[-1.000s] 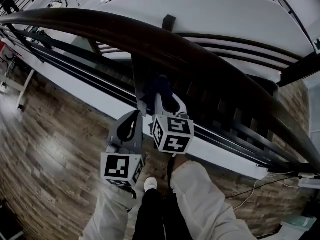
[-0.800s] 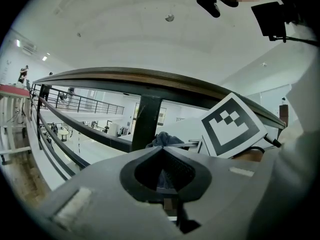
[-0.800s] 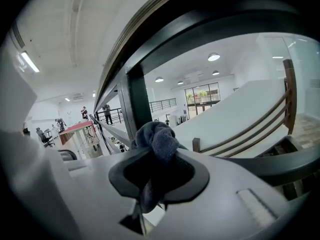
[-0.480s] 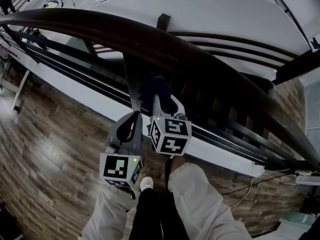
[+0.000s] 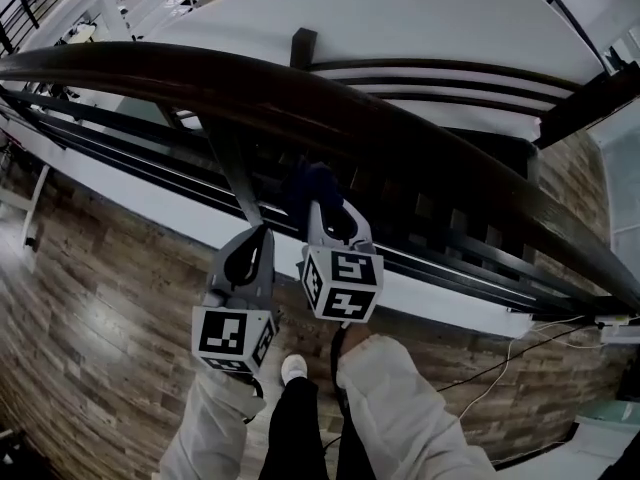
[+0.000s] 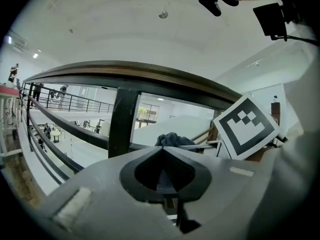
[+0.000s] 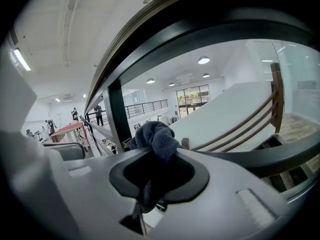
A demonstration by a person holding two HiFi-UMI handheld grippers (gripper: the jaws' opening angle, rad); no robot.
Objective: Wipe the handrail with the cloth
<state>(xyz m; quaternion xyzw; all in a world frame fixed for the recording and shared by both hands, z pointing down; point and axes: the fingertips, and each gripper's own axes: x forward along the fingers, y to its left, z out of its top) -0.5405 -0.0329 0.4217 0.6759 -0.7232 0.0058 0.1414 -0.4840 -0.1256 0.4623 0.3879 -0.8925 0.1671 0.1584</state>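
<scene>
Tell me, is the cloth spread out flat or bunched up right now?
Bunched up: the cloth is a crumpled wad pinched in the shut right tongs, below the handrail.

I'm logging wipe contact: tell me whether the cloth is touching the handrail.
Apart. In the right gripper view the cloth, clamped in the right gripper, sits below the handrail with bright room showing between them.

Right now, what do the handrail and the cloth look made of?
Handrail: probably varnished dark wood; brown, lengthwise streaks, a soft sheen.
Cloth: soft napped fabric, possibly microfibre; dark blue, matte, bunched in rounded folds.
</scene>
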